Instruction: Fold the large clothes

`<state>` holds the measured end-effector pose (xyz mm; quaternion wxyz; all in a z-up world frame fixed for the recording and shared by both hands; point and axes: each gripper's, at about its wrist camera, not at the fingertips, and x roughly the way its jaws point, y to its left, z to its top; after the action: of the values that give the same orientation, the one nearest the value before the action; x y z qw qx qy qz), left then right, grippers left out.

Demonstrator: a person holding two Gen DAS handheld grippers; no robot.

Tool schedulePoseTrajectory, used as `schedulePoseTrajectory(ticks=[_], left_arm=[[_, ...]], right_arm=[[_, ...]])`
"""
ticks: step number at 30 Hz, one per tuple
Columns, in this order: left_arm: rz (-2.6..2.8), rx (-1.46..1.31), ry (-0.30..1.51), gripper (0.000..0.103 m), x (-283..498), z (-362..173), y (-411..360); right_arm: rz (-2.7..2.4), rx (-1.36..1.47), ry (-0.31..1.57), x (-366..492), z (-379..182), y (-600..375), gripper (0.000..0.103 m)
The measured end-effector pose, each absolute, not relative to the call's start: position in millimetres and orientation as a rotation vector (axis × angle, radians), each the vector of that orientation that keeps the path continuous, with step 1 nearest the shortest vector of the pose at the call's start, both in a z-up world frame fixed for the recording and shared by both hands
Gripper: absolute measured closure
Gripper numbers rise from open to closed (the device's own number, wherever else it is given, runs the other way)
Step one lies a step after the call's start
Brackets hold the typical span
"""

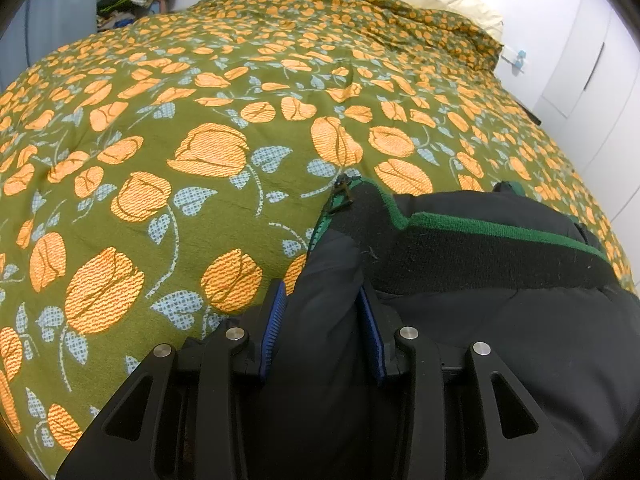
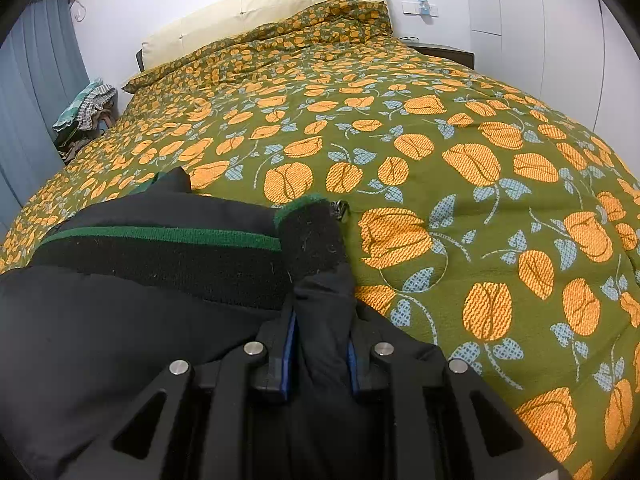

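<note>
Gripping a bunched fold of the black jacket (image 1: 500, 320) between blue pads — left gripper (image 1: 324, 320) partly closed on thick cloth, right gripper (image 2: 320, 332) pinched narrower on another fold near the green-edged ribbed band (image 2: 160, 256). Resting on the green bedspread (image 1: 160, 140) with orange flowers, zipper pull (image 1: 344, 192) just beyond the band's end.
</note>
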<state>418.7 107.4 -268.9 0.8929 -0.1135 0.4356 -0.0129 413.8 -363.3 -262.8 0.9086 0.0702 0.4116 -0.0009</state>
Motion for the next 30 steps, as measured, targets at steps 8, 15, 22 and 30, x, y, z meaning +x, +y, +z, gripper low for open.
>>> schedulePoseTrajectory(ticks=[8, 15, 22, 30], left_arm=[[-0.019, -0.229, 0.902, 0.062, 419.0, -267.6, 108.7], [0.056, -0.179, 0.947, 0.038, 421.6, -255.6, 109.2], [0.013, -0.090, 0.900, 0.027, 383.2, -181.7, 95.3], [-0.274, -0.049, 0.909, 0.015, 382.7, -142.0, -0.4]], right_arm=[[0.001, 0.150, 0.848, 413.2, -262.6, -364.1, 0.082], [0.006, 0.156, 0.859, 413.0, -257.5, -364.7, 0.081], [0.008, 0.234, 0.865, 403.9, -211.1, -389.9, 0.030], [0.139, 0.219, 0.746, 331.9, -137.9, -392.6, 0.030]])
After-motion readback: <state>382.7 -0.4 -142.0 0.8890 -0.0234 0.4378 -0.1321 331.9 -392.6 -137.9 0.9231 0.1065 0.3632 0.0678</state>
